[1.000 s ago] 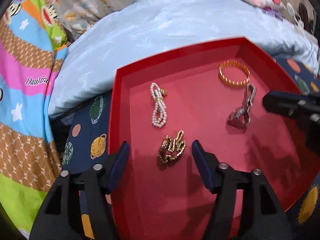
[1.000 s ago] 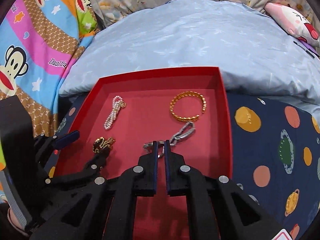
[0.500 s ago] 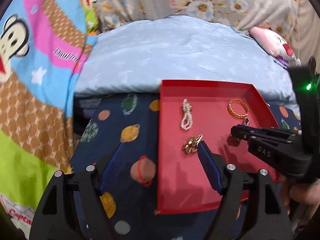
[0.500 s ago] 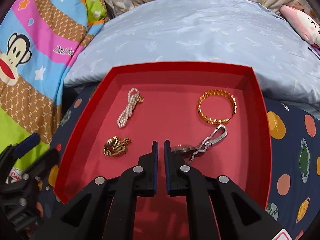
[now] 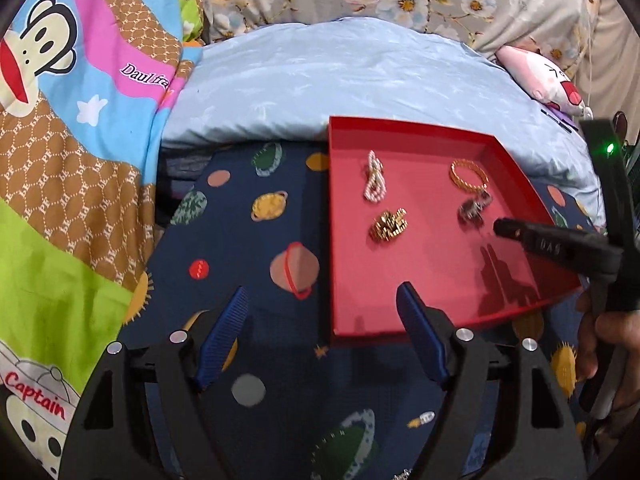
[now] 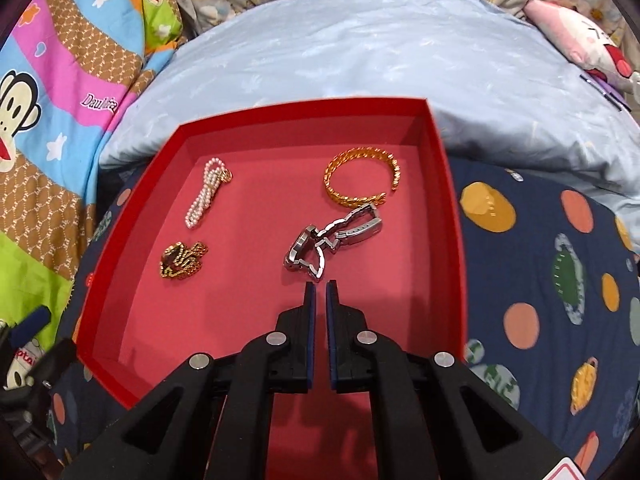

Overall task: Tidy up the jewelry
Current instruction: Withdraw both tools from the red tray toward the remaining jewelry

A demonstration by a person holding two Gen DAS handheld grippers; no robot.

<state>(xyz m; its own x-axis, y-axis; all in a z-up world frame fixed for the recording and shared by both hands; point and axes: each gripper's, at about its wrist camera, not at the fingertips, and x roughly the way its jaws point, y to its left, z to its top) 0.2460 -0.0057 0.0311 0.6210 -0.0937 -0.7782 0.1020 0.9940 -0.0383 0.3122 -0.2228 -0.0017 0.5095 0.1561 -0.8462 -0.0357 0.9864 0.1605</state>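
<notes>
A red tray point(image 6: 448, 184) point(image 5: 332, 216) lies on the bed and holds a pearl strand point(image 6: 206, 196) point(image 5: 374, 182), a gold bangle point(image 6: 362, 180) point(image 5: 468, 174), a silver watch point(image 6: 332, 238) point(image 5: 474, 208) and a gold chain clump point(image 6: 182, 260) point(image 5: 388, 224). My right gripper point(image 6: 320, 286) is shut and empty, its tips just short of the watch; it also shows in the left wrist view point(image 5: 500, 226). My left gripper point(image 5: 322, 304) is open and empty, pulled back over the tray's near left corner.
The tray rests on a navy planet-print sheet point(image 5: 248, 240) point(image 6: 540, 260). A light blue pillow point(image 6: 360, 48) lies behind it. A colourful monkey-print blanket point(image 5: 72, 128) is to the left, a pink plush toy point(image 5: 540, 80) at the far right.
My left gripper has drawn back and to the left, away from the gold chain clump, which stays in the tray. My right gripper has backed off the watch, still shut.
</notes>
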